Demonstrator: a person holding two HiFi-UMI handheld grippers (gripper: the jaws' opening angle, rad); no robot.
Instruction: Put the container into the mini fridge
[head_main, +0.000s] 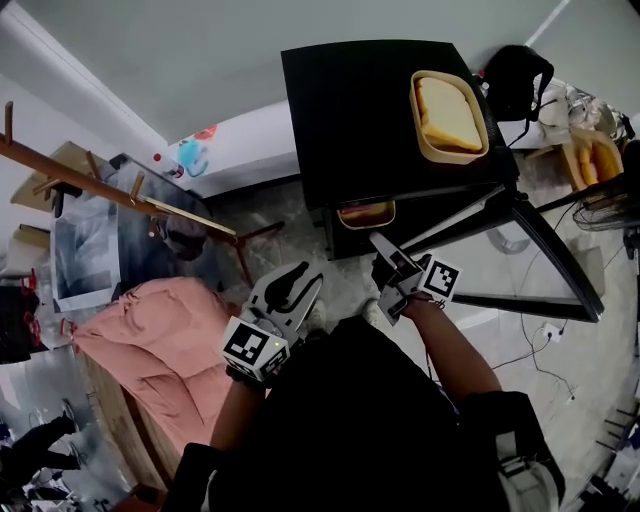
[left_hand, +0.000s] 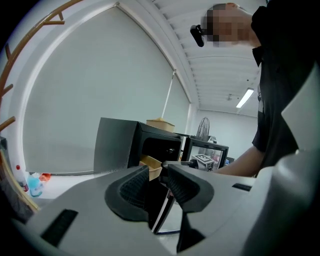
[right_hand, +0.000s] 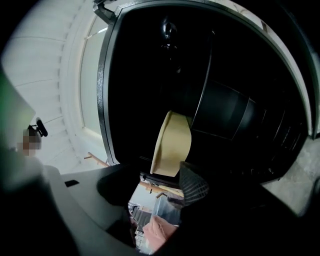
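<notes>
Two tan containers in sight.
- One container (head_main: 450, 156) sits on top of the black mini fridge (head_main: 370, 110). It is open-topped and holds a slice of bread (head_main: 447, 112) lying flat.
- The other, the task container (head_main: 366, 213), is inside the fridge, just within the front of the opening and up near the top. Something orange-brown shows in it from the head view; I cannot tell what it is.
- The fridge door (head_main: 556, 255) stands swung open to the right.

Right claw (head_main: 385, 270): level at the mouth of the fridge and released, jaws well apart. In the right gripper view the task container (right_hand: 171, 145) lies just beyond the claw's (right_hand: 162, 182) tips, near them. It is not between the pads, and no contact is visible.

Left claw (head_main: 290, 285): back from the fridge, to the left of the right claw and well apart from the task container. Its jaws (left_hand: 157, 175) are nearly together, with a narrow gap and nothing gripped. In the left gripper view a corner of the task container (left_hand: 151, 162) shows far past its tips.
</notes>
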